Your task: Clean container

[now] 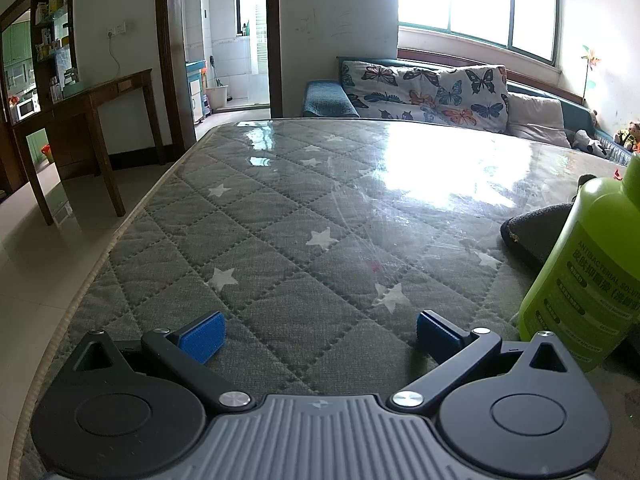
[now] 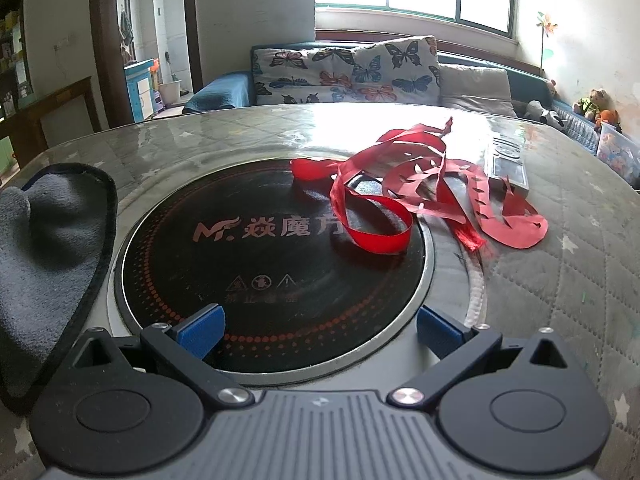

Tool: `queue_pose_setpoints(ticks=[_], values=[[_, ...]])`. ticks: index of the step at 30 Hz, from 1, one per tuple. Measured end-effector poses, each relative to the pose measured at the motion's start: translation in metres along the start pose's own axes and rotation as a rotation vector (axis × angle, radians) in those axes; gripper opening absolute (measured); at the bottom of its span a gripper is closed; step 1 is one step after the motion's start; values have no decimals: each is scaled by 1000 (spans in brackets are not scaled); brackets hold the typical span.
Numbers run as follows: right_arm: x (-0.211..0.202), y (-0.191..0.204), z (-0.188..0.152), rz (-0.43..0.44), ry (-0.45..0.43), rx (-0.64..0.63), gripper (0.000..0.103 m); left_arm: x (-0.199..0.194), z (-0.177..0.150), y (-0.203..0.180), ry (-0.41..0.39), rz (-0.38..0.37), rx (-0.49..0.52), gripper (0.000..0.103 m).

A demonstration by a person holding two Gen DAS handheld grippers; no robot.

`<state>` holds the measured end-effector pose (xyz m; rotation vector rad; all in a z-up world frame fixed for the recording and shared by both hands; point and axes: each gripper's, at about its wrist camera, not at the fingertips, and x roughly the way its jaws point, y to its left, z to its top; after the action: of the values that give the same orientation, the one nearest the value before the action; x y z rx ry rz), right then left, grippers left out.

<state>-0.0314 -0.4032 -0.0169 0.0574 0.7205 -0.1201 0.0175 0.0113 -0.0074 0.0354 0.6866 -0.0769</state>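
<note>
A round black cooktop (image 2: pixel 256 256) with a silver rim lies flush in the table just ahead of my right gripper (image 2: pixel 318 330), which stands open and empty over its near edge. Red ribbon and cut red paper strips (image 2: pixel 420 188) lie tangled across the cooktop's far right side. A grey cloth (image 2: pixel 44 248) with dark trim rests at the left of the cooktop. My left gripper (image 1: pixel 318 334) is open, holding nothing, low over the quilted star-patterned table cover (image 1: pixel 280 216). A green bottle (image 1: pixel 580 280) stands at its right, with the grey cloth (image 1: pixel 536 232) behind it.
A remote control (image 2: pixel 508 164) lies beyond the red strips. The table's left edge (image 1: pixel 120 236) drops to a tiled floor. A sofa with butterfly cushions (image 2: pixel 348 72) stands behind the table, and a wooden side table (image 1: pixel 96 112) is at the far left.
</note>
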Motion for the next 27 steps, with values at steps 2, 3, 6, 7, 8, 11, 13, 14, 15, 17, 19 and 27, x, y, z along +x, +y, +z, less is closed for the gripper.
queue_pose_setpoints(ticks=[2, 3, 6, 7, 8, 11, 13, 14, 15, 17, 19, 27], values=[[1, -1, 1, -2, 0, 1, 103, 0, 0, 0, 0, 0, 0, 103], [1, -1, 1, -3, 0, 2, 103, 0, 0, 0, 0, 0, 0, 103], [3, -2, 2, -6, -1, 5, 103, 0, 0, 0, 0, 1, 1, 103], [4, -3, 2, -7, -1, 6, 103, 0, 0, 0, 0, 1, 1, 103], [5, -3, 2, -9, -1, 8, 103, 2, 1, -1, -1, 1, 1, 103], [5, -4, 3, -10, -1, 9, 103, 2, 2, 0, 0, 0, 0, 103], [6, -4, 3, -10, -1, 9, 103, 2, 3, 0, 0, 0, 0, 103], [6, -4, 3, -10, -1, 9, 103, 3, 3, 1, 0, 0, 0, 103], [6, -4, 3, -10, -2, 9, 103, 3, 3, 1, 0, 0, 0, 103], [6, -5, 3, -10, -2, 9, 103, 3, 3, 1, -1, 0, 0, 103], [6, -5, 3, -11, -2, 10, 103, 3, 3, 1, -1, 0, 0, 103], [5, -4, 2, -12, -3, 10, 103, 5, 3, 4, 0, -1, -3, 103]])
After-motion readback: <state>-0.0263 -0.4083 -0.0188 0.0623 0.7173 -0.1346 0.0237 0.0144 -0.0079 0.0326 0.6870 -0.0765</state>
